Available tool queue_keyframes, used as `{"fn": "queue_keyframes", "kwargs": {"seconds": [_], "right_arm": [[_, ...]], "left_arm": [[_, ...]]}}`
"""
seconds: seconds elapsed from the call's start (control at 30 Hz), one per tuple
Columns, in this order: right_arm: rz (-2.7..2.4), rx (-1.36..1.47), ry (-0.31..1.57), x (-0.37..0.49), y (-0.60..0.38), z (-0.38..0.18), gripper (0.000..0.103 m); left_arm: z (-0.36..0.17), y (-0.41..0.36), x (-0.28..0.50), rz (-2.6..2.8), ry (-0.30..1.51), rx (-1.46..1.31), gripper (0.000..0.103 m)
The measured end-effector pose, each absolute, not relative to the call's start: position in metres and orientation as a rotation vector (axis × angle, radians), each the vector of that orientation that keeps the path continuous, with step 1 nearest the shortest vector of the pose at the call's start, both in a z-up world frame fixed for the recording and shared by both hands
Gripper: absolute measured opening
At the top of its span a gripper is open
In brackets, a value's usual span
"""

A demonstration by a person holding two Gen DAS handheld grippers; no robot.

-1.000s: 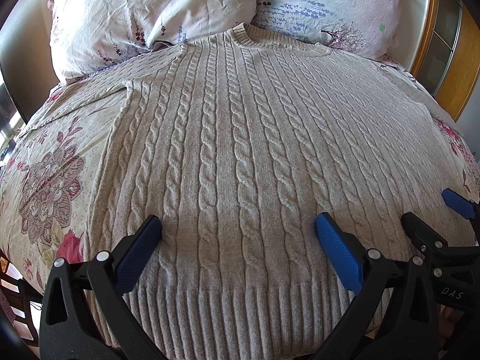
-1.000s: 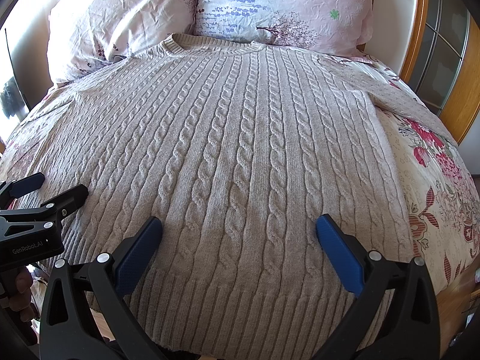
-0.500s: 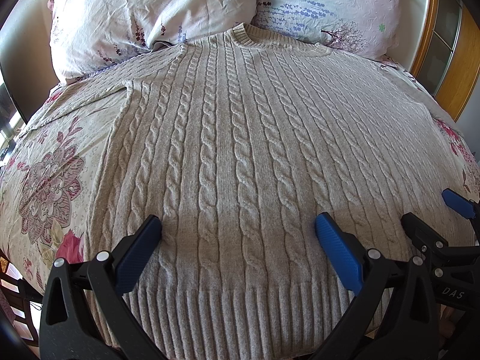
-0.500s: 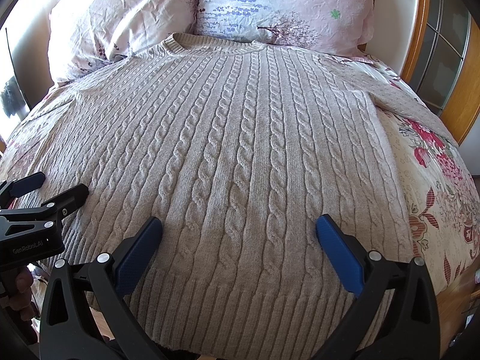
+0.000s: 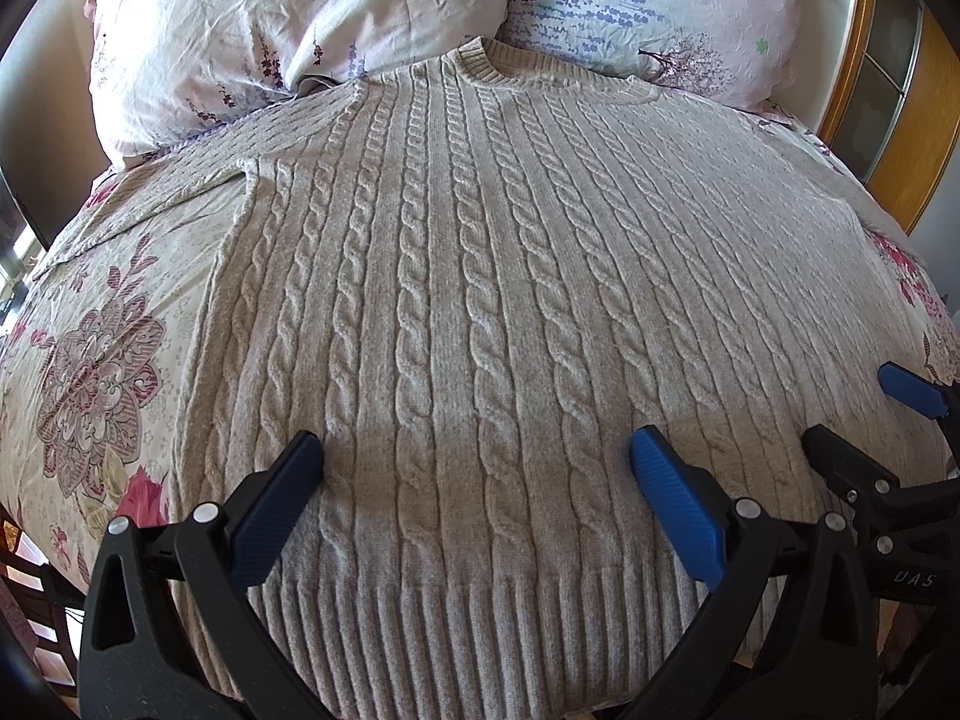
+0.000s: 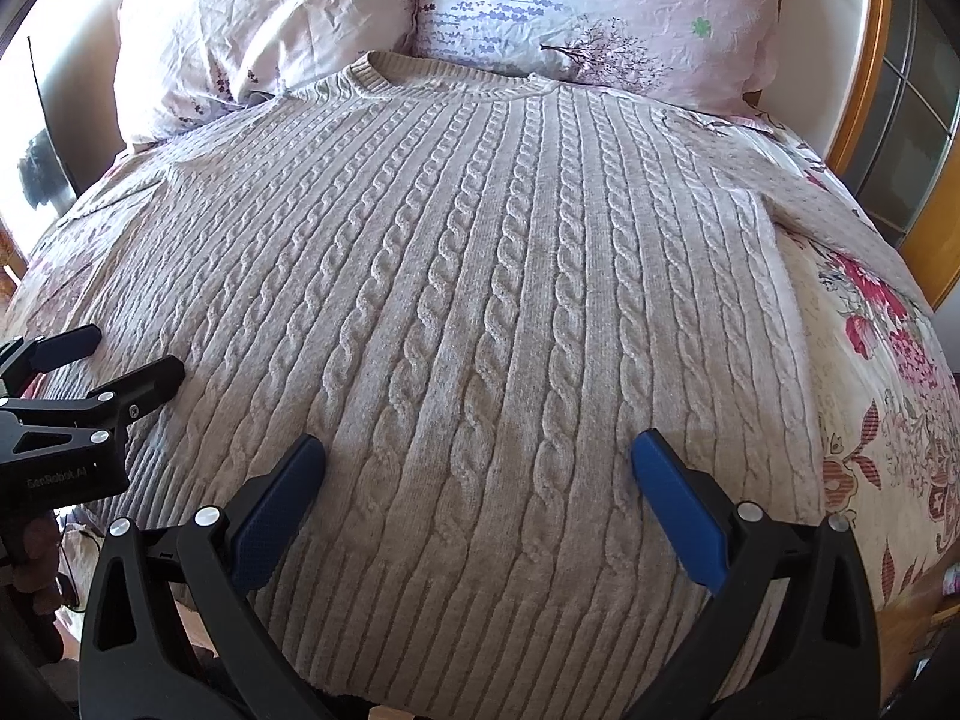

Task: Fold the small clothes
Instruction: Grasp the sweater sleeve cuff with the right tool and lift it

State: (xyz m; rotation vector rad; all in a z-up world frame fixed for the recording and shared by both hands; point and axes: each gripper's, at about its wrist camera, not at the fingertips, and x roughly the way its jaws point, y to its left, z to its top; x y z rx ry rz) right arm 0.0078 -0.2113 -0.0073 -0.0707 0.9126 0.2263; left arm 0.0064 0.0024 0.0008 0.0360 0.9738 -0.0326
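A beige cable-knit sweater (image 5: pixel 468 276) lies flat and face up on the bed, collar toward the pillows, ribbed hem nearest me; it fills the right wrist view (image 6: pixel 492 276) too. My left gripper (image 5: pixel 474 450) is open and empty, hovering over the hem on the sweater's left half. My right gripper (image 6: pixel 477 450) is open and empty over the hem on the right half. Each gripper shows at the edge of the other's view: the right gripper (image 5: pixel 864 414) and the left gripper (image 6: pixel 120 354). The left sleeve (image 5: pixel 180 192) and right sleeve (image 6: pixel 804 192) spread outward.
Two pale floral pillows (image 5: pixel 288 30) (image 6: pixel 576 6) lie behind the collar. A floral bedsheet (image 5: pixel 96 360) (image 6: pixel 882 360) shows on both sides. A wooden-framed glass door (image 6: pixel 900 138) stands at the right. The bed's front edge is just under the hem.
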Motion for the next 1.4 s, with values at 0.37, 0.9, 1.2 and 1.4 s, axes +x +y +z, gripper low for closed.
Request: {"fn": "queue_keyframes", "kwargs": {"seconds": [0.37,0.9,1.2,1.4], "right_arm": [[0.173,0.283,0.954,0.06,-0.304,0.025,0.102],[-0.128,1.259,0.769,0.117,-0.547,-0.011,0.058],[-0.181,1.339,0.749,0.124,-0.552,-0.031,0.041],[-0.204,1.339,0.722,0.129,-0.553,-0.034,0.026]], "left_arm": [[0.013,0.013,0.025,-0.083,0.988,-0.049,0.101],[0.045,0.041,0.058,-0.107,0.826,-0.333,0.101],[0.048,0.045,0.066,-0.072,0.811,-0.328,0.101],[0.05,0.054,0.074,-0.062,0.809,-0.341,0.101]]}}
